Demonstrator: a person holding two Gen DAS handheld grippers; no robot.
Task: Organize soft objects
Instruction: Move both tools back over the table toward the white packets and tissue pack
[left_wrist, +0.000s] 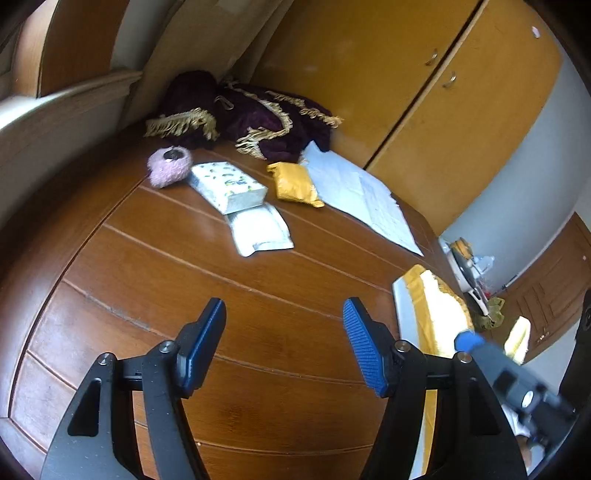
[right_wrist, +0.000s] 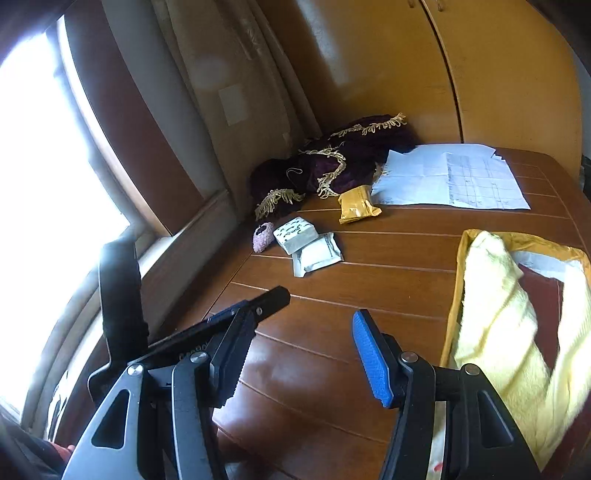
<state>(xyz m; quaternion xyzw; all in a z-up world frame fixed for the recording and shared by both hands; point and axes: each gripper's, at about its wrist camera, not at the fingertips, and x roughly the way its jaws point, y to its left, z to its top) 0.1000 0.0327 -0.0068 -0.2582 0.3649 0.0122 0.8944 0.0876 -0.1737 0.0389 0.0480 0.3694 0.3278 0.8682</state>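
Wooden table (right_wrist: 332, 295); yellow towel (right_wrist: 495, 317) just right of open right hand-held gripper (right_wrist: 295, 354).

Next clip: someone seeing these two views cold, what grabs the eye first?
Probably the dark purple velvet cloth with gold fringe, heaped in the far corner of the wooden table. Next, the pale yellow towel lying on a tray at the right edge. Both the left gripper and right gripper are open and empty over bare wood.
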